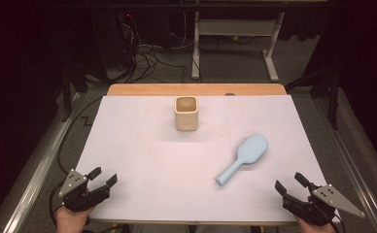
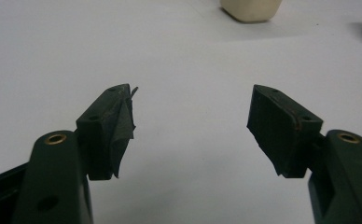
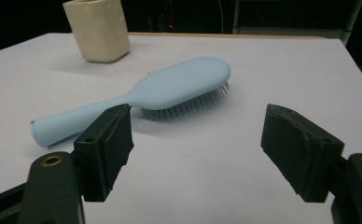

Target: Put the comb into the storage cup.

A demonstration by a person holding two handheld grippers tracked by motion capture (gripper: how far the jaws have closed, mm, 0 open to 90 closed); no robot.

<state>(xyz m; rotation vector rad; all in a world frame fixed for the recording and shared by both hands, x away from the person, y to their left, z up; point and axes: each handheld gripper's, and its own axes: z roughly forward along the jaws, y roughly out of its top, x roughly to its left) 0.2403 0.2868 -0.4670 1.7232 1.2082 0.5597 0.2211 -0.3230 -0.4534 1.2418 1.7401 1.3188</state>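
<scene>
Since neither gripper holds anything, progress: nothing started.
Hairbrush (image 1: 244,158): lying bristles down, near the cup (image 1: 186,113), apart from it.
Left gripper (image 1: 104,177): jaws apart, empty.
Right gripper (image 1: 290,183): jaws wide, empty, nearer the hairbrush.
Left to do: probably hairbrush into cup.

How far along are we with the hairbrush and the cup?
Nothing looks done yet. The blue hairbrush lies bristles down on the white table, apart from the upright, empty-looking beige cup. Nothing is in hand: the left gripper and right gripper sit open at the near edge. Probably left: grasping the brush, likely with the nearer right gripper, and moving it.
</scene>
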